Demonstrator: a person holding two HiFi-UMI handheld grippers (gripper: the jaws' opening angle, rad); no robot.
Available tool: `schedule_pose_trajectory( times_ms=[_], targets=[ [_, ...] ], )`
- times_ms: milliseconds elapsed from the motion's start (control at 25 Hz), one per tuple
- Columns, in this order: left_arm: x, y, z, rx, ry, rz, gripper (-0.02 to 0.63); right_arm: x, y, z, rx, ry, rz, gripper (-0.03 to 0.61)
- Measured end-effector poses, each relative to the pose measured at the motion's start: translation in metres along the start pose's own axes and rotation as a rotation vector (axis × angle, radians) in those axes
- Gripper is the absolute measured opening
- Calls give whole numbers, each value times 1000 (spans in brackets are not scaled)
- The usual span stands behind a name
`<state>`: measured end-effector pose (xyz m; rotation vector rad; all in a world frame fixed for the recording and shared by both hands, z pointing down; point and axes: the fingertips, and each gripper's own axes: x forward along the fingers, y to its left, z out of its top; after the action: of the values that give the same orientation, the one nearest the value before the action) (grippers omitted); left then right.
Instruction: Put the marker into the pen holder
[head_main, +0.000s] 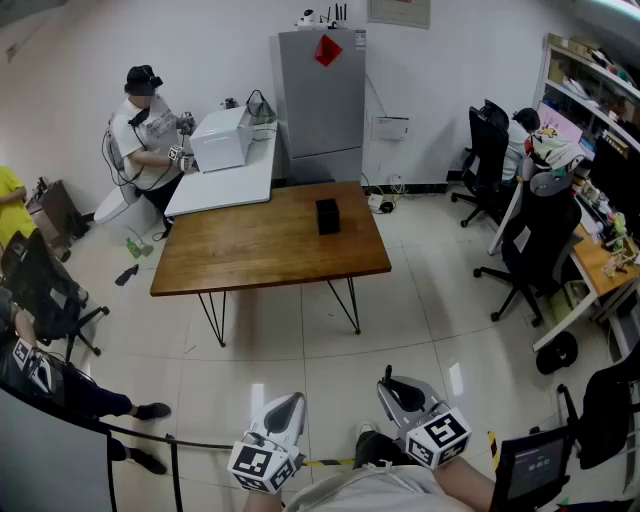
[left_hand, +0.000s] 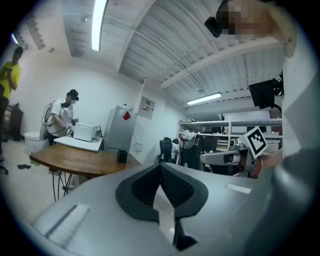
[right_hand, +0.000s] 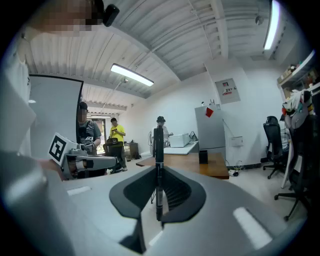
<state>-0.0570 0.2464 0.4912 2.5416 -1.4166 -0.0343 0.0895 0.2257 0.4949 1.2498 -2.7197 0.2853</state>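
Note:
The black marker (right_hand: 158, 145) stands upright between the jaws of my right gripper (right_hand: 158, 172), which is shut on it; its tip rises above the jaws. The black pen holder (head_main: 327, 216) sits on the wooden table (head_main: 260, 250), far ahead of both grippers; it also shows small in the right gripper view (right_hand: 203, 157) and the left gripper view (left_hand: 121, 156). My left gripper (left_hand: 160, 169) is shut with nothing in it. In the head view the left gripper (head_main: 288, 403) and right gripper (head_main: 392, 386) are low, near my body, over the tiled floor.
A white table (head_main: 225, 175) with a white appliance (head_main: 220, 139) adjoins the wooden one, and a person (head_main: 145, 125) works there. A grey refrigerator (head_main: 320, 95) stands behind. Office chairs (head_main: 535, 250) and desks line the right; a dark chair (head_main: 40, 290) is at left.

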Motion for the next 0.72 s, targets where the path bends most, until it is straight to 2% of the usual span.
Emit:
schedule_pose_trajectory(
  times_ms=[280,440,720],
  targets=[
    [69,46,-4,-8,7,17,17,72,-53,6,19,6,38,38],
    [129,85,14,-6,10,56,17,132,-100,21,21,13,71,38],
    [265,150,65,32,-22,78,17,240,-213,78,4,-22,102,38]
  ],
)
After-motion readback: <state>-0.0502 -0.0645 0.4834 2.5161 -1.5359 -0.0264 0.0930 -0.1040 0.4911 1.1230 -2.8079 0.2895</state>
